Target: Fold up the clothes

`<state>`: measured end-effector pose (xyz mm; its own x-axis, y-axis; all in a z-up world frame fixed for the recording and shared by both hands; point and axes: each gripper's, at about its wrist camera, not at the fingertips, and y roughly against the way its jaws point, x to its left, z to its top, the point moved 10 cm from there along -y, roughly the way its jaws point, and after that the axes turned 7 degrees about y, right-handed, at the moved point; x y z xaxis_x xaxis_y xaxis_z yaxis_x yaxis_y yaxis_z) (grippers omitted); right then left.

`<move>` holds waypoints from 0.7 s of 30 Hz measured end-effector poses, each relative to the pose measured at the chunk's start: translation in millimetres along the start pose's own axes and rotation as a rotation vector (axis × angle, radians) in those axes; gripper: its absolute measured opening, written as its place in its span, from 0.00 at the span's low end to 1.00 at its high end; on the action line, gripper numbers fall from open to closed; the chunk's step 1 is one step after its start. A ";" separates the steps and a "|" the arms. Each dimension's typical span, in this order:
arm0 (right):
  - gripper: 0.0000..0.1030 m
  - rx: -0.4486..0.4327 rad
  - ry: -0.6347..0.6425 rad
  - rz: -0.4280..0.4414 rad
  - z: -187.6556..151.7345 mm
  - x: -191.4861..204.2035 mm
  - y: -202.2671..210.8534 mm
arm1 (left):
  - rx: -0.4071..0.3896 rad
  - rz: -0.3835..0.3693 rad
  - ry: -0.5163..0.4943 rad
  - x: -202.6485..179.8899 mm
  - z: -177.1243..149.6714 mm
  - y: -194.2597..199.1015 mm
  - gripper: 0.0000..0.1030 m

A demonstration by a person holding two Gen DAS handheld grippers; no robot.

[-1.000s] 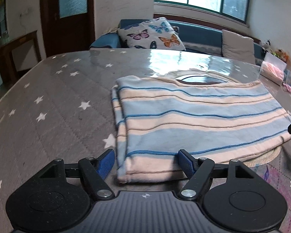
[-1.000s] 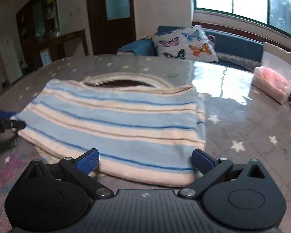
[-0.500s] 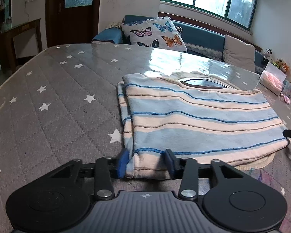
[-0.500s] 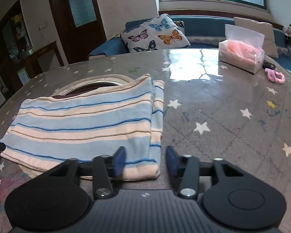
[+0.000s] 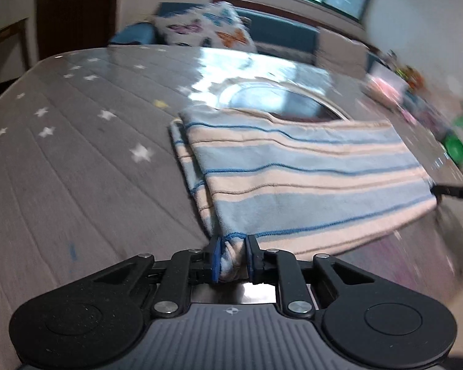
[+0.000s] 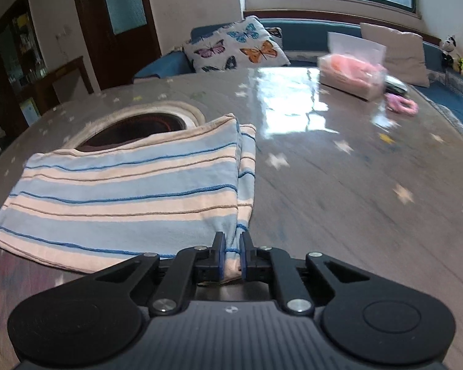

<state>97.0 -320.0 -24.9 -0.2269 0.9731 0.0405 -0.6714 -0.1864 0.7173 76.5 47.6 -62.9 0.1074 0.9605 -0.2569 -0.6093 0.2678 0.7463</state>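
A folded garment with light blue and cream stripes (image 5: 308, 178) lies on the grey star-patterned table (image 5: 77, 169). My left gripper (image 5: 233, 257) is shut on the garment's near left corner, which bunches between the blue pads. My right gripper (image 6: 231, 257) is shut on the near right corner of the same garment (image 6: 123, 197). The near edge is lifted a little off the table. The right gripper's tip (image 5: 453, 191) shows at the far corner in the left wrist view.
A round opening with a cream rim (image 6: 139, 123) sits in the table behind the garment. A clear box of pink items (image 6: 352, 75) and a pink hair tie (image 6: 401, 104) lie at the table's far right. A green object (image 5: 455, 149) lies near the right edge.
Both grippers have closed from wide open onto the garment's two near corners. The corners now bunch between the pads and the near edge has risen slightly.
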 end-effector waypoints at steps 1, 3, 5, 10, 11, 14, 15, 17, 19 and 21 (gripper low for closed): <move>0.08 0.012 -0.003 -0.006 -8.5 -3.1 7.8 | 0.011 -0.008 -0.018 -5.0 -7.4 4.5 0.21; 0.09 0.029 -0.008 -0.019 -24.0 -7.6 23.2 | 0.020 -0.005 -0.047 -11.1 -18.0 12.9 0.21; 0.10 0.039 -0.009 -0.025 -35.4 -9.7 37.8 | 0.008 0.009 -0.068 -15.3 -19.7 23.0 0.25; 0.17 0.004 -0.004 -0.063 -36.2 -16.4 60.9 | -0.094 -0.003 -0.112 -33.5 -0.8 46.8 0.26; 0.17 -0.016 0.004 -0.071 -30.1 -17.6 63.2 | -0.106 -0.023 -0.117 -39.0 2.9 46.4 0.26; 0.23 -0.064 0.015 -0.058 -13.5 -13.5 62.1 | -0.114 -0.064 -0.125 -57.3 10.2 31.9 0.26; 0.24 -0.073 0.020 -0.050 -8.6 -10.5 58.5 | -0.113 -0.076 -0.126 -60.9 13.4 22.9 0.26; 0.24 -0.080 0.027 -0.026 1.2 -4.6 47.6 | -0.101 -0.091 -0.120 -69.0 17.5 4.8 0.26; 0.24 -0.076 0.027 -0.007 7.8 -0.4 35.4 | -0.091 -0.093 -0.105 -72.6 21.3 -11.6 0.26; 0.24 -0.074 0.028 0.006 12.1 2.3 25.1 | -0.082 -0.090 -0.085 -67.5 23.0 -23.9 0.26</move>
<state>88.1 -320.8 1.7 -0.2500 0.9679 0.0248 -0.7202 -0.2030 0.6633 101.8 -21.8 -49.3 0.2284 0.9367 -0.2653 -0.6563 0.3494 0.6688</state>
